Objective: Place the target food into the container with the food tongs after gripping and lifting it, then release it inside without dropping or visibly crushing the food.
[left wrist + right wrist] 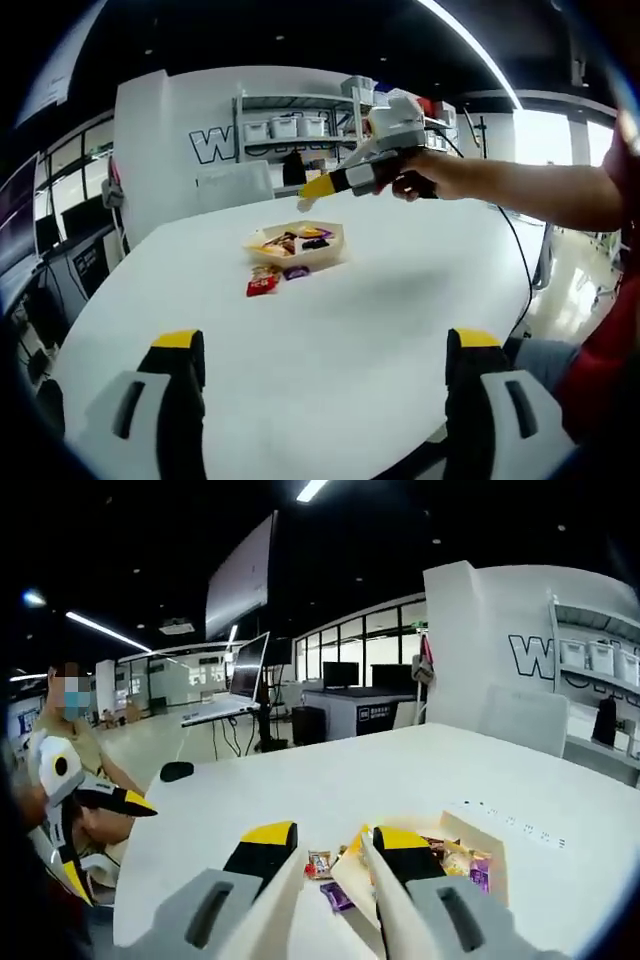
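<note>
Over the white table (330, 330), right gripper (318, 187) above the tray (296, 243), left gripper (325, 345) held back.

In the left gripper view the left jaws stood wide apart with nothing between them, low over bare tabletop near the person's edge. The tray sat mid-table, holding wrapped snacks (300, 240); a red packet (262, 285) and a purple packet (296, 271) lay on the table just beside its near rim. The right gripper, in a hand (425, 178), hung above the tray's far side, its yellow tip pointing down. In the right gripper view its jaws (335, 855) carried pale tong blades, slightly parted and empty, over the tray's edge (480, 840) and the loose packets (322, 864).
</note>
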Demonstrator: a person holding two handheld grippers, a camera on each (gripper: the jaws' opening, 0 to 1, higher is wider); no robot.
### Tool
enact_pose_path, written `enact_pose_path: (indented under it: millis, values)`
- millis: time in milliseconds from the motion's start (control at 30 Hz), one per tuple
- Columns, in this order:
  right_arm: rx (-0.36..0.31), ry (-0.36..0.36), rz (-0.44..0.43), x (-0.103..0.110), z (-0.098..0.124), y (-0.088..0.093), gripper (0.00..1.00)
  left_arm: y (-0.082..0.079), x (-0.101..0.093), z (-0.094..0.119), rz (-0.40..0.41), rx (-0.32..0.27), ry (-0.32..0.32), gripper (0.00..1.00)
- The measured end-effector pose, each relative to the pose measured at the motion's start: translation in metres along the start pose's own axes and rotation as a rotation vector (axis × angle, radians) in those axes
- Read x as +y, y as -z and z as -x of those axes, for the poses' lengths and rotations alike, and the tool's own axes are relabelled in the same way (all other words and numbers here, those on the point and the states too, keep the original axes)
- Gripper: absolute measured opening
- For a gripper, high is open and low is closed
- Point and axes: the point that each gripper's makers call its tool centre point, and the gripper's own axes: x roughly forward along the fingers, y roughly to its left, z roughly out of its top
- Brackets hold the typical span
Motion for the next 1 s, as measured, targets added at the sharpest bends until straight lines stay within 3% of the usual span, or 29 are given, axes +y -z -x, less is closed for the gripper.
enact_pose_path:
  millis: [133,267,733,1000]
  values:
    - [0.03,-0.015,0.061,0.01,-0.007,0.013,0.25,0.002,0.001,0.001,0.003,0.004,-0.001,0.97]
    - [0.049,-0.034,0.067,0.017,-0.011,0.02,0.25,0.001,0.003,0.001,0.004,0.001,-0.003,0.97]
    - [0.121,-0.062,0.028,0.03,-0.024,0.052,0.25,0.006,0.006,0.003,0.011,0.008,-0.006,0.97]
    - [0.144,-0.05,-0.001,0.026,-0.031,0.061,0.25,0.007,0.008,0.003,0.011,0.011,-0.01,0.96]
